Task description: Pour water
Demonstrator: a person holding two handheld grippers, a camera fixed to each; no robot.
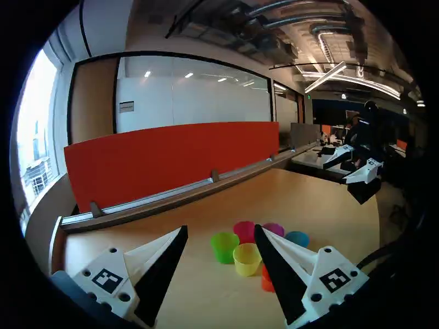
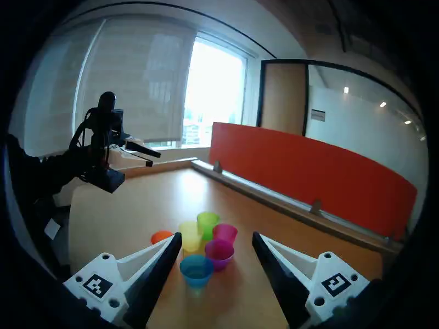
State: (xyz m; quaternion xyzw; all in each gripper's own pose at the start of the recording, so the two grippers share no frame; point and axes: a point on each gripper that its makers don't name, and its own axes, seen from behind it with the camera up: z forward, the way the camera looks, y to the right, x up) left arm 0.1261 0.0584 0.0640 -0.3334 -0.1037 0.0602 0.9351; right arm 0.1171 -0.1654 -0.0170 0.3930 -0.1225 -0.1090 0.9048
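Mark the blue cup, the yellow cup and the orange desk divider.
blue cup (image 2: 196,278): right gripper view, on its front wall.
yellow cup (image 1: 247,266): left gripper view, on its front wall.
orange desk divider (image 1: 175,162): left gripper view, middle of its panel.

Wooden desk (image 1: 307,203) – orange partition (image 1: 170,159), bright window (image 2: 214,93) beyond.

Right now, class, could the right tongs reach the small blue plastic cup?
Probably yes: the right tongs stand open, and the small blue plastic cup sits nearest them, with nothing in front.
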